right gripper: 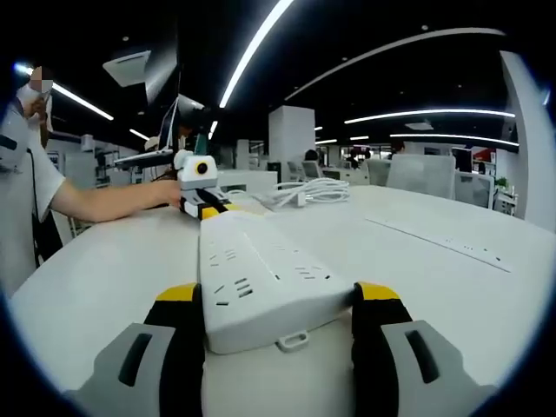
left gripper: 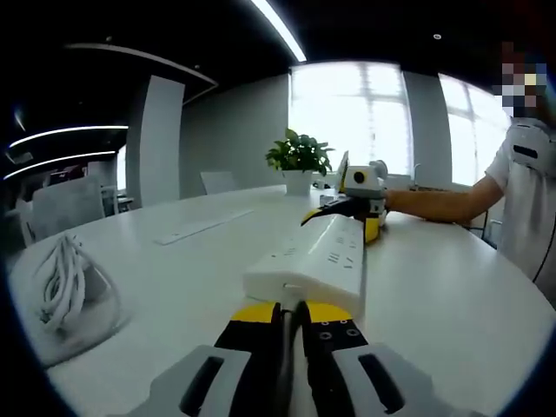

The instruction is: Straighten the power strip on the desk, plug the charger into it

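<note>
The power strip (right gripper: 261, 278) lies flat on the white table (right gripper: 452, 287), held end to end between the two grippers. In the right gripper view, the right gripper (right gripper: 278, 317) has its jaws apart, one yellow-tipped jaw on each long side of the strip's near end; they look pressed to its sides, though the contact itself is hard to judge past the strip's overhang. The strip's far end is covered by the left gripper (right gripper: 198, 187), held by a person's arm (right gripper: 113, 201) reaching in from the left.

In the left gripper view, the left gripper (left gripper: 291, 317) shows its jaws together, tips just at the strip's (left gripper: 308, 261) near end; whether they pinch an edge or tab there cannot be told, since the strip's end hides the tips. The right gripper (left gripper: 360, 195) sits at the far end.

A coil of white cable (left gripper: 61, 287), probably the charger's, lies on the table at left, well apart from the strip; its plug body cannot be made out. The same coil (right gripper: 308, 193) is small and distant in the right gripper view. A potted plant (left gripper: 298, 161) stands beyond, and a flush cable hatch (left gripper: 201, 226) is set into the tabletop.
</note>
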